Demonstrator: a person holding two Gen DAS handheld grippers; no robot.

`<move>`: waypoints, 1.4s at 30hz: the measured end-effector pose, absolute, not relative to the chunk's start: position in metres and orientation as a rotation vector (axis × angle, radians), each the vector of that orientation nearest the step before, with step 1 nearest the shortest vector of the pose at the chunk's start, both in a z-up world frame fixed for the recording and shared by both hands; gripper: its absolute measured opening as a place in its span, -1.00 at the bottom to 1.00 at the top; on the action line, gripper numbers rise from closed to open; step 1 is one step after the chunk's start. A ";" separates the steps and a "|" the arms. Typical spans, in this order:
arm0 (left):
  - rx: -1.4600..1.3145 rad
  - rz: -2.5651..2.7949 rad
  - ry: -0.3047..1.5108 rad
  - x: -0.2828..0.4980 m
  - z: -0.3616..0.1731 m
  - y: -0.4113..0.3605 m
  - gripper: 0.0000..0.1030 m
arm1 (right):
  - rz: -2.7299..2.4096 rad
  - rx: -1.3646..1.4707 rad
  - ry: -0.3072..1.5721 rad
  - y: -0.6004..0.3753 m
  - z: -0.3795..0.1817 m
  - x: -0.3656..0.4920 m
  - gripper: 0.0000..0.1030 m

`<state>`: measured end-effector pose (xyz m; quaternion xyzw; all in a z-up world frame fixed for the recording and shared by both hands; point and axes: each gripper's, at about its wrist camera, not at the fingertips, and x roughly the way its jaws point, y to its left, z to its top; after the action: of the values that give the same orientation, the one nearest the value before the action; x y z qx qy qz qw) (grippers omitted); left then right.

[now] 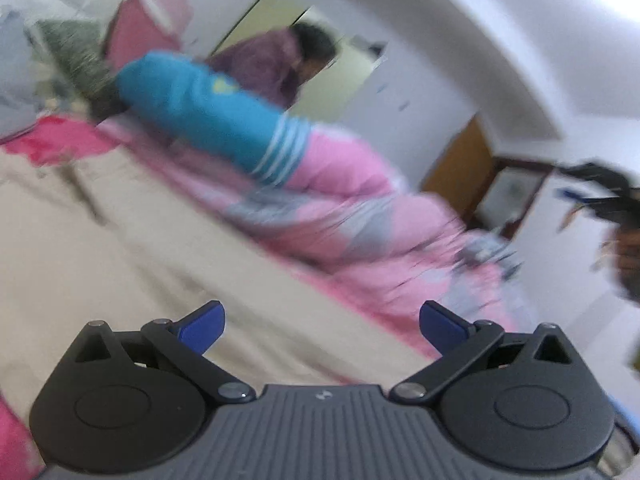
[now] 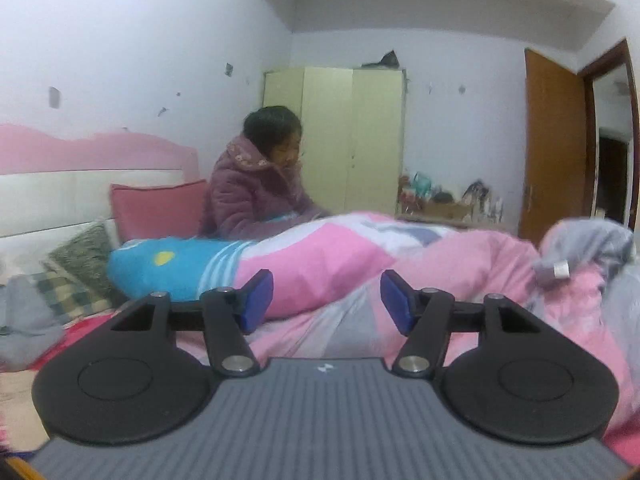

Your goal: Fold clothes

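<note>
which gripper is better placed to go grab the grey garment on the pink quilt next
Right, probably. In its view the grey garment lies on the pink quilt just ahead on the right, and the right gripper is open and empty. The left gripper, also open, faces beige bedding; no grey garment is clearly visible there.

Both views are dim and flat, with a cool bluish cast and soft, weak shadows; the left wrist view is smeared by motion blur, the quilt [image 1: 340, 208] and wall streaked, a bright patch at the top right corner; the right wrist view is sharper, slightly grainy; fisheye bends the door [image 2: 556, 140] and ceiling lines.
</note>
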<state>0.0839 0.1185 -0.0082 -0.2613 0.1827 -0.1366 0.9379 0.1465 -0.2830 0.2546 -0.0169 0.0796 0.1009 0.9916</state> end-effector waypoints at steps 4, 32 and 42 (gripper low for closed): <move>-0.477 -0.186 0.513 0.095 -0.028 0.118 0.97 | 0.349 0.073 0.371 -0.239 0.200 0.143 0.18; -0.416 -0.025 0.502 0.027 -0.012 0.177 0.85 | 0.494 0.003 0.652 -0.067 -0.027 0.152 -0.14; -0.238 -0.215 0.605 0.063 -0.052 0.095 0.36 | 0.439 -0.019 0.727 -0.106 -0.026 0.182 -0.21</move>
<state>0.0627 0.0947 -0.0518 -0.1166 0.2965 -0.1055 0.9420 0.1818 -0.1062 -0.0258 -0.0092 0.3528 0.2128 0.9111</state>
